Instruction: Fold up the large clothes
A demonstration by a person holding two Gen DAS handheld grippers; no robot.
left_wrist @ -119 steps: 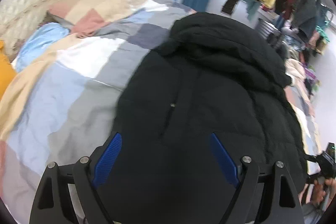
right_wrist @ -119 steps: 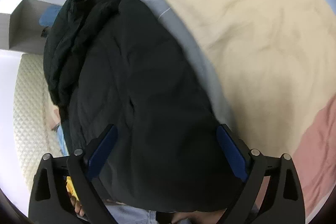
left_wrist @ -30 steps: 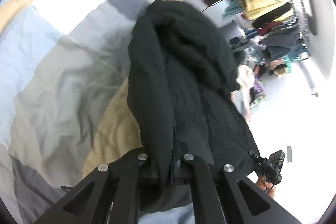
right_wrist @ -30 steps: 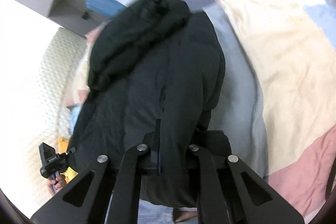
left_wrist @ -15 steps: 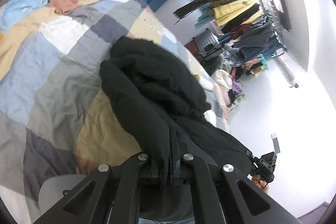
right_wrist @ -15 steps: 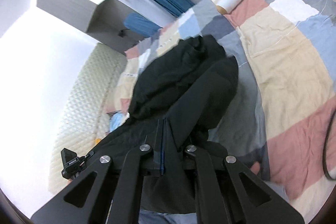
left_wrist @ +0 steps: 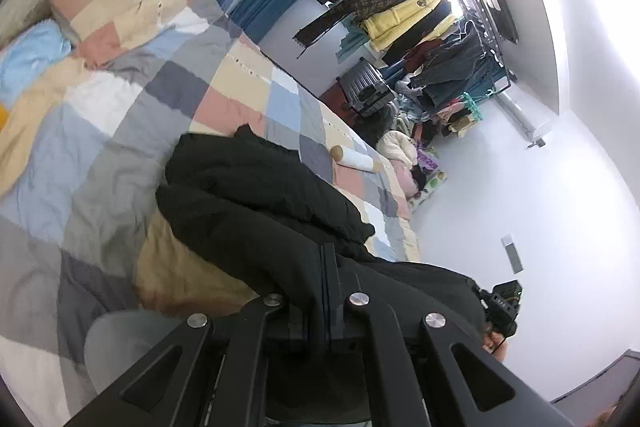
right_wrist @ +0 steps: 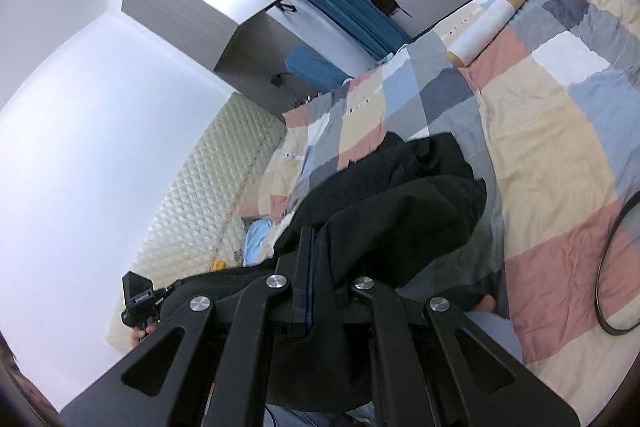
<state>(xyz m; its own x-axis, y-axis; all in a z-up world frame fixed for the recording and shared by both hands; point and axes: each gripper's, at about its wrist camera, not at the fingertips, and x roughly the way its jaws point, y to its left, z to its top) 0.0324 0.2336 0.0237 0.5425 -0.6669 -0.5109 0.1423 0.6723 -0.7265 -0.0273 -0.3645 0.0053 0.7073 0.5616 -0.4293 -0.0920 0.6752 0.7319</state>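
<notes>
A large black padded jacket (left_wrist: 256,195) hangs from both grippers above a patchwork bed; its hood end rests bunched on the quilt. It also shows in the right wrist view (right_wrist: 404,211). My left gripper (left_wrist: 329,255) is shut on the jacket's hem edge. My right gripper (right_wrist: 310,239) is shut on the other hem corner. The jacket stretches between the two grippers, and each view shows the other gripper at the fabric's far end, in the left wrist view (left_wrist: 502,303) and in the right wrist view (right_wrist: 138,301).
The patchwork quilt (left_wrist: 120,115) covers the bed, also in the right wrist view (right_wrist: 552,131). A white roll (left_wrist: 356,158) lies on it, also seen from the right (right_wrist: 486,27). A clothes rack (left_wrist: 432,27) and suitcase (left_wrist: 366,93) stand beyond. A black cable (right_wrist: 612,251) lies at right.
Both grippers, open over the flat jacket 4 s ago, have shut on its hem and lifted it up and back. The jacket has risen off the bed and folded toward the hood.
</notes>
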